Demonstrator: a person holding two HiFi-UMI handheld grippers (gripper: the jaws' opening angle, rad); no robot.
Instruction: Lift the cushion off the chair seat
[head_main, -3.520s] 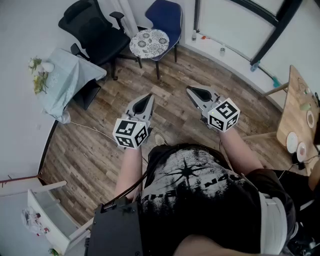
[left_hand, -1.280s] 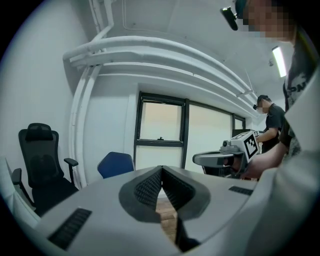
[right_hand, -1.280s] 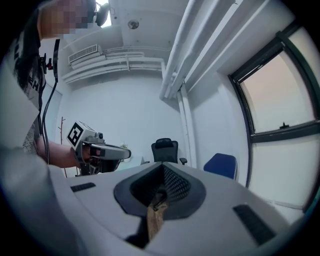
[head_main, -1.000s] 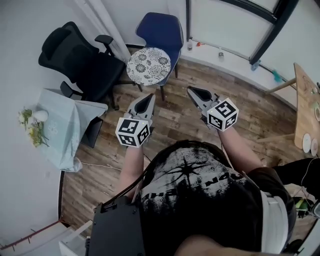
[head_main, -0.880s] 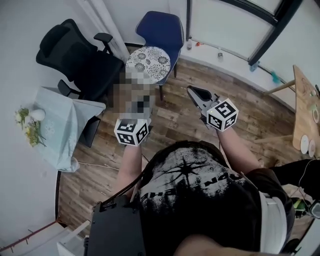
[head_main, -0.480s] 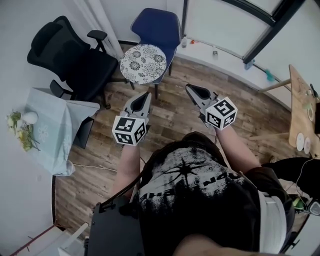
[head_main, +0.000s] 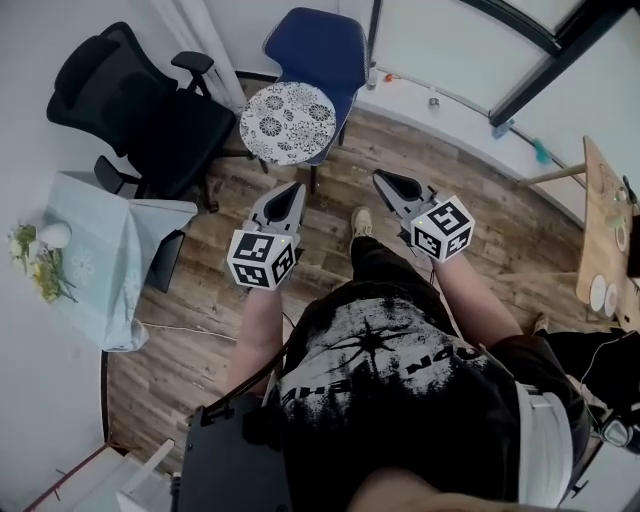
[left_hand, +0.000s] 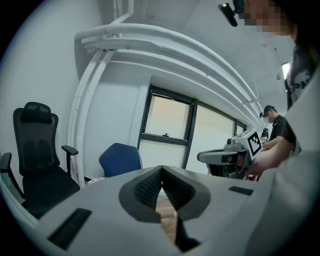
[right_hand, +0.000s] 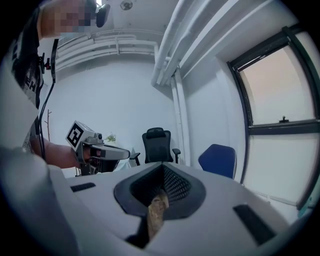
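A round white cushion with a dark floral print (head_main: 288, 122) lies on the seat of a blue chair (head_main: 318, 48) by the far wall. My left gripper (head_main: 293, 188) hovers over the wood floor short of the chair, its jaws shut and empty. My right gripper (head_main: 380, 178) is level with it to the right, also shut on nothing. In the left gripper view the left gripper (left_hand: 161, 169) points toward the blue chair (left_hand: 120, 159). In the right gripper view the right gripper (right_hand: 162, 167) faces the blue chair (right_hand: 218, 159).
A black office chair (head_main: 140, 100) stands left of the blue one. A small table under a pale cloth (head_main: 110, 250) with flowers (head_main: 40, 262) sits at the left wall. A wooden table with plates (head_main: 608, 230) is at the right. My shoe (head_main: 360, 222) shows between the grippers.
I have stepped toward the blue chair: both grippers are nearer the cushion and a little lower, and a foot now shows between them. The jaws have stayed shut.
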